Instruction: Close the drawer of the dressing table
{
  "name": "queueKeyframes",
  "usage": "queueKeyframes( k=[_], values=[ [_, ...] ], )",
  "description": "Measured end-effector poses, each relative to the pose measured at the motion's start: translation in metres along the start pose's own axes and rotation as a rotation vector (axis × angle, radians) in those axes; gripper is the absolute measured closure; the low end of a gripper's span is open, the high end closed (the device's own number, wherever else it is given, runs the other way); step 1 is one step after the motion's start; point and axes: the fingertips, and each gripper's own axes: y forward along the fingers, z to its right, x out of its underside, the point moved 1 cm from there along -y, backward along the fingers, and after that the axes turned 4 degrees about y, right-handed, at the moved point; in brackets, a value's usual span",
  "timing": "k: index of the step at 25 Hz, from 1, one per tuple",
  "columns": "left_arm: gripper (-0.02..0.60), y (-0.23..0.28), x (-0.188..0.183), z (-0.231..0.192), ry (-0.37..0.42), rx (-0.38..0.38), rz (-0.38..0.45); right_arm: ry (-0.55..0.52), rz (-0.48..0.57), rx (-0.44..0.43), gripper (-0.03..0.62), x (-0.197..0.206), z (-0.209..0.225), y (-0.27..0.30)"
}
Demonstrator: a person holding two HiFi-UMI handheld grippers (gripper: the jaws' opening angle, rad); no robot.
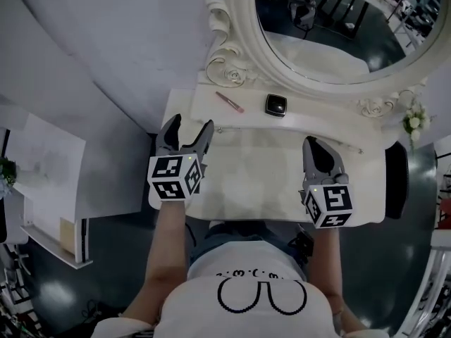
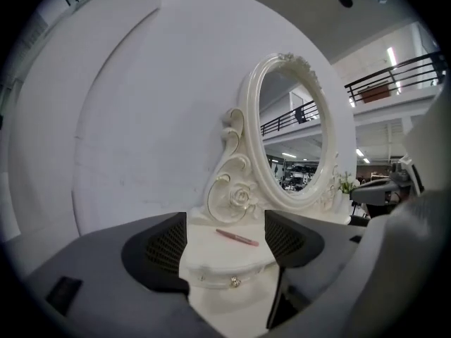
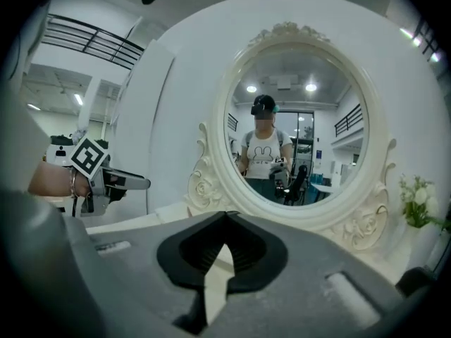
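Left tongs (image 1: pixel 192 122): jaws spread wide, nothing between the pads. Through the gap the left gripper view shows only the far side of the dressing table (image 1: pixel 282 182). Right tongs (image 1: pixel 310 141): jaw tips touching, nothing gripped. I hold both tongs above the front of the white counter, left near its left edge and right near its right edge, neither touching the surface, both pointing toward the oval mirror (image 1: pixel 331 72). The drawer (image 2: pixel 224 279) is a narrow white front with a small metal knob (image 2: pixel 234 282), directly under the raised ledge at the foot of the mirror. It appears flush with the ledge, with no gap that I can see. A pink pen (image 1: pixel 229 102) and a black compact (image 1: pixel 275 105) lie well apart on the ledge. White flowers (image 1: pixel 416 122) stand at the right of the mirror frame.
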Motion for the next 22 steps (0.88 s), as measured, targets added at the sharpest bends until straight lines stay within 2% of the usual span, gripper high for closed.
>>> queueKeyframes(
  k=[3,6,8,9,10,11,12,22],
  values=[
    [0.242,-0.015,-0.034,0.002,0.043,0.023,0.092,-0.003,0.064,0.015,0.592,-0.027,0.004,-0.01],
    [0.25,-0.029,-0.061,0.005,0.135,0.034,0.152,-0.046,0.126,0.006,0.592,-0.056,-0.001,-0.017],
    [0.283,-0.037,-0.077,0.005,0.189,0.016,0.18,-0.077,0.168,-0.001,0.592,-0.075,-0.006,-0.021],
    [0.352,-0.042,-0.086,0.005,0.208,0.0,0.198,-0.09,0.187,-0.004,0.592,-0.083,-0.008,-0.024],
    [0.456,-0.046,-0.094,0.005,0.224,-0.019,0.22,-0.101,0.206,-0.005,0.592,-0.092,-0.009,-0.026],
    [0.531,-0.051,-0.103,0.005,0.236,-0.037,0.244,-0.11,0.223,-0.005,0.592,-0.1,-0.011,-0.028],
    [0.583,-0.054,-0.111,0.006,0.246,-0.046,0.266,-0.117,0.24,-0.003,0.592,-0.108,-0.011,-0.031],
    [0.583,-0.076,-0.159,0.015,0.287,-0.047,0.348,-0.137,0.332,0.014,0.592,-0.154,-0.024,-0.045]
  ],
)
